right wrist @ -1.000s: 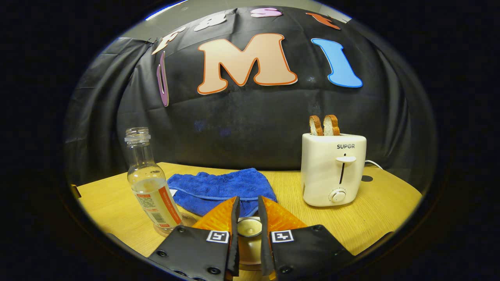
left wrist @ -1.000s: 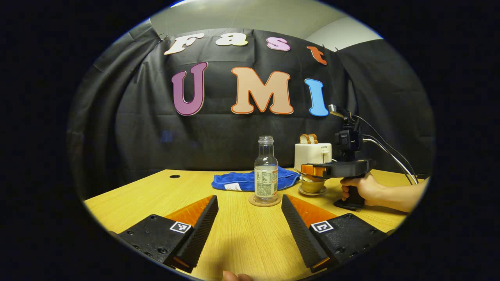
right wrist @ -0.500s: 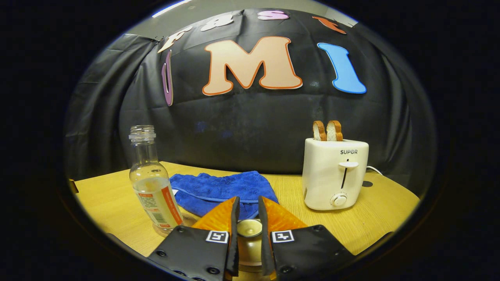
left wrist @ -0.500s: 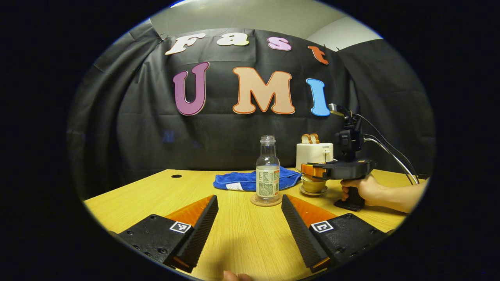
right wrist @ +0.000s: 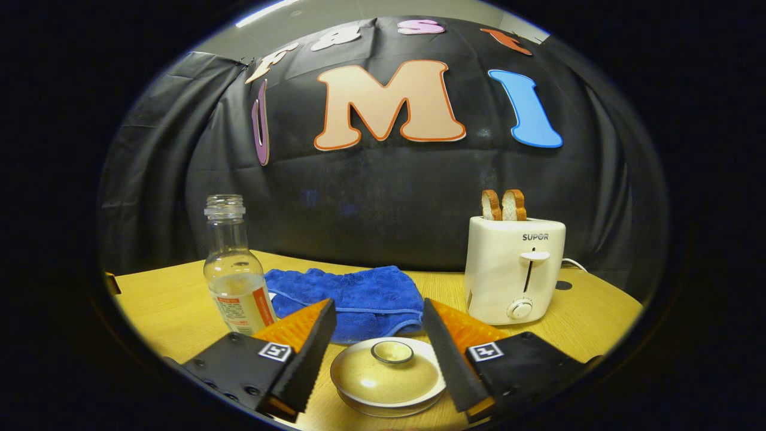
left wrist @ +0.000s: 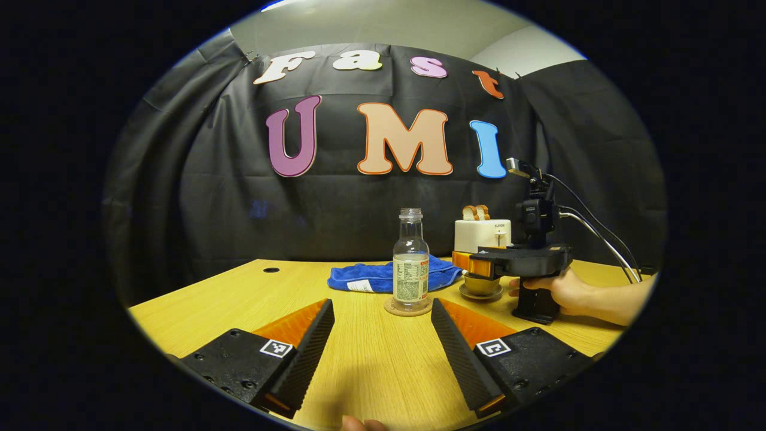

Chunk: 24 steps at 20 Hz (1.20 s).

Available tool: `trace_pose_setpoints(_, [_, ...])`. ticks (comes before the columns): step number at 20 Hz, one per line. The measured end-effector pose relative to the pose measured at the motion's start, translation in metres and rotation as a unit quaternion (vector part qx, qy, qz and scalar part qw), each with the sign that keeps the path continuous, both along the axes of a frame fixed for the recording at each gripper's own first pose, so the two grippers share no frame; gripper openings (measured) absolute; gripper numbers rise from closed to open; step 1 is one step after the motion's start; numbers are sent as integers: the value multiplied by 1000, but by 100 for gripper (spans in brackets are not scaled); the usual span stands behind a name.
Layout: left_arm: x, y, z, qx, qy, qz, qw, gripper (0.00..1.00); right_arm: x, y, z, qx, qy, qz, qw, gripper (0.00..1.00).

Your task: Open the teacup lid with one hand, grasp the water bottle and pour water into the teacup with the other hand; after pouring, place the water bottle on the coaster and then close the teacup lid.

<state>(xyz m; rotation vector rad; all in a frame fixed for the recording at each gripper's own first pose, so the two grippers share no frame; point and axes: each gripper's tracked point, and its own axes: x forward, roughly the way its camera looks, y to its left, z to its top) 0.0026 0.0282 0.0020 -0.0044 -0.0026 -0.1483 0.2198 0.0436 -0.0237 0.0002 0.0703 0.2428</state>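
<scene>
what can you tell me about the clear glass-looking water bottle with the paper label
The clear water bottle stands upright on a round cork-like coaster on the wooden table. It has a threaded neck with no cap, a rounded shoulder and a printed label around its lower body. It looks partly filled with liquid. A blue cloth lies behind it. Neither gripper touches it; the open left gripper sits well in front.

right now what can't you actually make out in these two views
- Water level in the teacup: right gripper view, the lid covers it.
- Coaster under the water bottle: in the right gripper view the right gripper blocks the bottle's base.
- Teacup in the left gripper view: partly behind the right gripper, too small to judge lid fit.
- Left gripper fingers: their bases are cut off at the bottom edge.
</scene>
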Motion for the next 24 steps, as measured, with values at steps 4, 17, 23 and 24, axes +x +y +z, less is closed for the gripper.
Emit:
trace_pose_setpoints(4, [2,0,0,0,0,3,1000,95,-3,-11,7,4,-26,-25,999,96])
trace_pose_setpoints(17, [6,10,-2,0,1,39,999,95,-92,-31,15,3,-32,-54,998,99])
trace_pose_setpoints(23, [3,8,-6,1,1,42,999,95,-163,-38,20,3,-36,-69,997,99])
trace_pose_setpoints(24, [2,5,-6,0,1,43,999,95,-172,-43,19,1,-35,-82,996,99])
